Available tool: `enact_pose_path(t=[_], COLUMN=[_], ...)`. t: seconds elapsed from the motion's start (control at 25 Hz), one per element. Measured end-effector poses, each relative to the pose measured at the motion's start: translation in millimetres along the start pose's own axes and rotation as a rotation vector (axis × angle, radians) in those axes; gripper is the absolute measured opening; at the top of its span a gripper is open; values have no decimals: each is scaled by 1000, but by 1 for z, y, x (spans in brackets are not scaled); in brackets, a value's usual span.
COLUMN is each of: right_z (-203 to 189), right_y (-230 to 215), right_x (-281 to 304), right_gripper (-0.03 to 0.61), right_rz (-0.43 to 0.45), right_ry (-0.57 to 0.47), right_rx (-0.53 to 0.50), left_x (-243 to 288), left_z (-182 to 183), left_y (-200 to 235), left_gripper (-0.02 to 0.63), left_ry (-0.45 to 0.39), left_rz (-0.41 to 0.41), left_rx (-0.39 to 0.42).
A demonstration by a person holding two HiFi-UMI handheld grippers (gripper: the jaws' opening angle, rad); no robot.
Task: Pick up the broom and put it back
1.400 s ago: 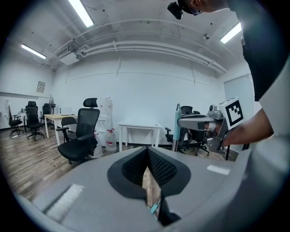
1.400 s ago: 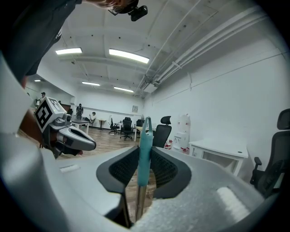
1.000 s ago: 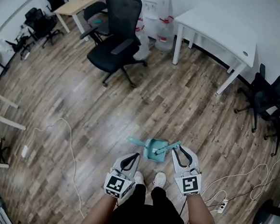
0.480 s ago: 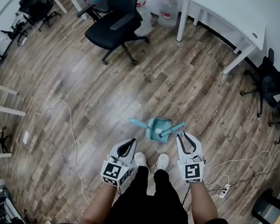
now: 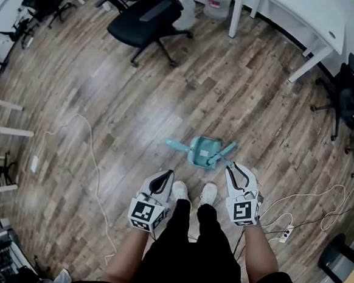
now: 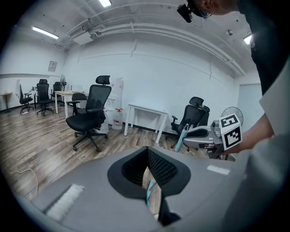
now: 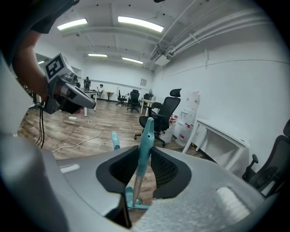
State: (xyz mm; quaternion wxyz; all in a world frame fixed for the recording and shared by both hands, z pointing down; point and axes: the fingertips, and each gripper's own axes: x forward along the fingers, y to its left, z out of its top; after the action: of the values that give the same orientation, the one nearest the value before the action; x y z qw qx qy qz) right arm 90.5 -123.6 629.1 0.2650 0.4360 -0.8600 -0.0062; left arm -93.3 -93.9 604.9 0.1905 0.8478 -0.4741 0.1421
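The right gripper [image 5: 230, 167] is clamping the broom [image 5: 222, 153] by its teal handle. In the right gripper view both pads are pressing on the sides of the grip, and the handle's top end is rising above the jaws. Below the grip a thin metal shaft is running down to a teal piece close to the floor [image 5: 108, 89].

In the head view the handle is slanting up and to the right from the teal dustpan [image 5: 199, 149]. The dustpan is sitting on the wooden planks just ahead of the person's white shoes [image 5: 207, 194]. Whether the broom's lower end is resting inside the pan or merely against it cannot be determined. A second teal handle [image 5: 176, 146] is projecting from the pan's left side.

The left gripper [image 5: 167, 178] is carrying nothing, its jaws meeting at the tips with no object between the pads. It is hovering near the shoes, short of the pan and apart from the second teal handle. Both grippers are pointing forward and slightly downward, with their marker cubes facing the head camera.

Surroundings:
- A black office chair [image 5: 147, 19] is standing well beyond the pan.
- A white table [image 5: 308, 26] is occupying the upper right.
- A white cable [image 5: 90, 161] is trailing across the floor on the left.
- A power strip [image 5: 285, 237] is lying to the right of the person
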Motion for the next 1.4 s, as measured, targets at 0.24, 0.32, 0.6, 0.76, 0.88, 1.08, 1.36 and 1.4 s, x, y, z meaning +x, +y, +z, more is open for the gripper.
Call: enact_pose_path(t=[0.24,0.32,0.6,0.76,0.88,1.08,1.36,1.4], right_z=[-20,-30,-71,-73,-69,-57,-47,-45], right_y=[10,15,32,45,52,65,79,80], right_x=[-1,3,9,17,27,49,76,80], right_gripper=[91,91,91,91,91,91,91,91], right_rz=[12,20,62,112,133,180,245,251], right_ry=[75,104,225,231,231,221,207,204], right_rx=[-74,-105,-149,-160,-147,-173,-255,-259], left_x=[3,5,5,1,-4,-12,-19,-20], left_z=[-2,-6,-10,-13,-20,-23,-25,-25], left_y=[1,2,1,6,13,18,29,31], left_gripper=[18,18,18,18,18,18,18,18], left_ry=[4,15,36,43,43,50,47,46], left_rz=[3,2,4,23,46,66,94,99], left_rx=[-4,-9,-24,-30,-26,-52,-66,-67])
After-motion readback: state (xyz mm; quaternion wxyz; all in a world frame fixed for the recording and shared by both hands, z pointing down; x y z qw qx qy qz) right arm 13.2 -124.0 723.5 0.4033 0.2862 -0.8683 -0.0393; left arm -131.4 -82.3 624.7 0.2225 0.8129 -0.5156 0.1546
